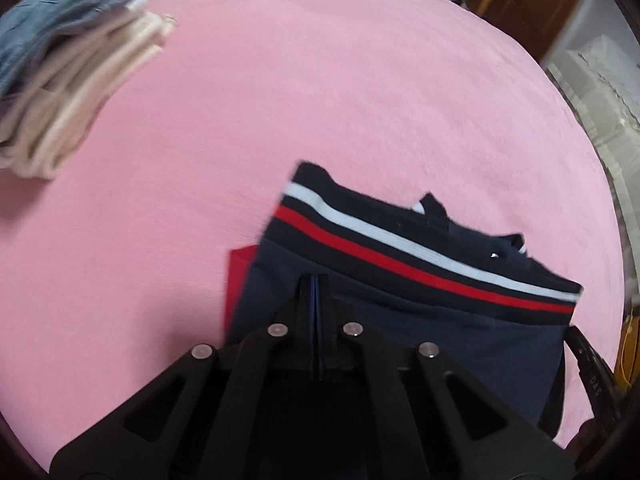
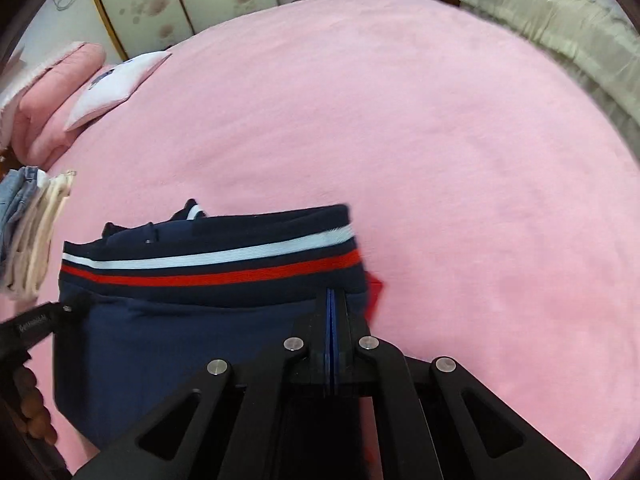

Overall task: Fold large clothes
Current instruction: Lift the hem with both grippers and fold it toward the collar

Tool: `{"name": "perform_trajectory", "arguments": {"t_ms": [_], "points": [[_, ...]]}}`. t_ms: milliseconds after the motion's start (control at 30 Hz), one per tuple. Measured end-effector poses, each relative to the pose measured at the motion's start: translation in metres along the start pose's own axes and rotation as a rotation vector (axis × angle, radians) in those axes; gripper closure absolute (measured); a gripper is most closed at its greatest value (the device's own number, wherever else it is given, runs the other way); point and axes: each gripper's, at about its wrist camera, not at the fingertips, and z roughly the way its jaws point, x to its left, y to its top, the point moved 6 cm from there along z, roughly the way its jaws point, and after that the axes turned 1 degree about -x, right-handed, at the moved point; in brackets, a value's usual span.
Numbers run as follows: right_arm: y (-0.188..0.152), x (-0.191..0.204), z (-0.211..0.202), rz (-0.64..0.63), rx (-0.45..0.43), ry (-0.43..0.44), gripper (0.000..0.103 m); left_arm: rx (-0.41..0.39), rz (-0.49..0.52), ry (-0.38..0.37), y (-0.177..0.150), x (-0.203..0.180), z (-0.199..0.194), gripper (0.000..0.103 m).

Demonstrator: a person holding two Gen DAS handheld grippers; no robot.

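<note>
Folded navy garment (image 1: 420,320), red/white striped band, sits mid-bed on pink bedsheet (image 1: 320,100). Left claw (image 1: 316,280) and right claw (image 2: 335,294) both closed; whether cloth pinched, we can't tell. Risk: uneven lift drags layers, fold opens, red inner flap slides out.

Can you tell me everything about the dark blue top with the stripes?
The top is navy blue, soft knit cloth by the look of it, with a darker band carrying one white stripe and one red stripe. It lies folded flat on the pink bed cover. A bit of red cloth peeks out at one side. The left tool and right tool are both shut over its near edge.
</note>
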Motion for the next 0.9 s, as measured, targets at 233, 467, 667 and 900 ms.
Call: {"name": "perform_trajectory", "arguments": {"t_ms": [233, 467, 667, 900], "points": [[-0.012, 0.053, -0.039, 0.092, 0.051, 0.425, 0.103, 0.168, 0.054, -0.299, -0.039, -0.03, -0.027, 0.102], [-0.09, 0.085, -0.001, 0.185, 0.228, 0.439, 0.103, 0.137, -0.02, -0.262, -0.092, -0.018, -0.015, 0.102], [-0.102, 0.043, -0.004, 0.223, 0.173, 0.407, 0.103, 0.071, 0.019, -0.177, -0.092, 0.012, -0.027, 0.102], [-0.076, -0.017, -0.036, 0.143, 0.055, 0.231, 0.103, 0.089, 0.03, -0.132, -0.094, 0.043, -0.023, 0.102]]}}
